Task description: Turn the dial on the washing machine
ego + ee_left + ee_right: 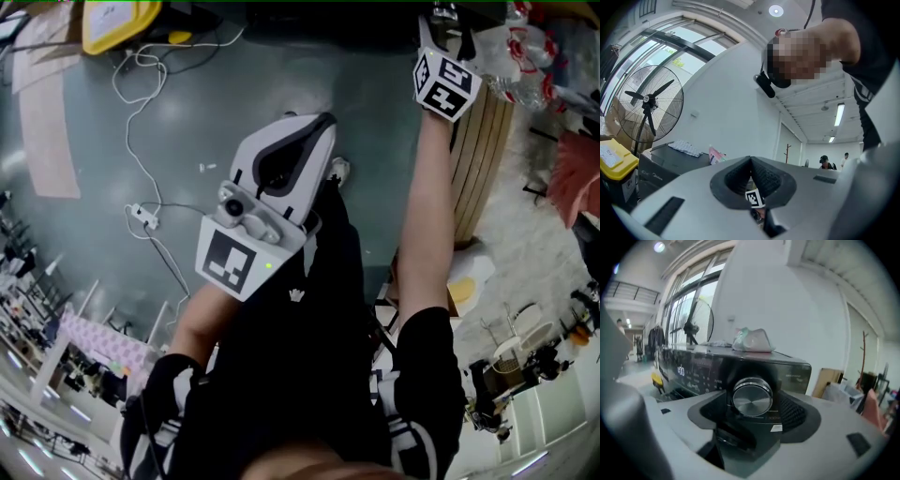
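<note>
the round brushed-metal dial [751, 398] sits on the front of the glossy black washing machine [693, 369], straight ahead of the right gripper [753, 420] and centred in the gap between its jaws. those jaws stand spread wide, one to the left and one to the right of the dial, with a little space showing on each side, so nothing is pinched. the dial's axis points back along the gripper's own line, which should suit a squeeze and then a roll of the wrist. the left gripper [751, 171], jaws pressed together on nothing, hangs near the person, well apart from the dial; the right hand is plainly nearer
</note>
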Demonstrator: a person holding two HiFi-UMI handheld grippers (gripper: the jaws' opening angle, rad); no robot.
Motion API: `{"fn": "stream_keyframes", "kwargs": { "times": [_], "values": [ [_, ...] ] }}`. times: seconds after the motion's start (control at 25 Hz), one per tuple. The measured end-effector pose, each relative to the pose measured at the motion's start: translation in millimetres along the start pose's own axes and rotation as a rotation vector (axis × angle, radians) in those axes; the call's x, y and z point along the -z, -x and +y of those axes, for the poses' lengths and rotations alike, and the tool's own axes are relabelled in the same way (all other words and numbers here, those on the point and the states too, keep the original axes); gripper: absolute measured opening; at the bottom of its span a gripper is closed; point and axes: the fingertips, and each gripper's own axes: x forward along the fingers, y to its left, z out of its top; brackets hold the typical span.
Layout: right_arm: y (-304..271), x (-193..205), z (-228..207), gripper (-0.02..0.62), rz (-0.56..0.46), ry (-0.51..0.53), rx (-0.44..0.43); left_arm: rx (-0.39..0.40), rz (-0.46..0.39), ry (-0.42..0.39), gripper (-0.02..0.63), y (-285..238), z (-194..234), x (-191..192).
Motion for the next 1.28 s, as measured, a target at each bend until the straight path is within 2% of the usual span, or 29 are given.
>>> {"fn": "stream_keyframes", "kwargs": {
  "times": [0.08,0.12,0.44,0.6,0.84,0.92,1.04,1.08,1.12,1.28],
  "values": [
    [-4,2,3,0.342,0.028,0.086,0.027,0.001,-0.001,0.001,0.023,0,0,-1],
    [-5,2,3,0.291,0.037,0.083,0.031,0.002,-0.001,0.002,0.023,0,0,-1],
    [-3,-3,-9,0.287,0.016,-0.308,-0.089,0.006,0.006,0.0,0.023,0,-1,-3],
    [-3,-4,-10,0.287,0.024,-0.405,-0.117,0.002,0.009,0.003,0.023,0,2,-2],
    [-1,-2,-8,0.295,0.004,-0.324,-0.086,0.008,0.008,0.004,0.023,0,0,0],
    [-1,7,-5,0.325,0.019,-0.292,-0.081,0.005,0.01,0.002,0.023,0,2,5],
    [20,26,-2,0.323,0.058,-0.242,-0.07,-0.005,0.015,-0.001,0.023,2,5,13],
    [36,24,3,0.306,0.067,-0.225,-0.073,-0.01,0.018,-0.002,0.023,5,5,8],
    [58,15,9,0.258,0.068,-0.209,-0.079,-0.016,0.021,-0.005,0.023,9,4,-2],
    [151,-72,40,0.124,-0.002,-0.191,-0.126,-0.039,0.019,-0.037,0.023,24,-4,-61]
  ]
}}
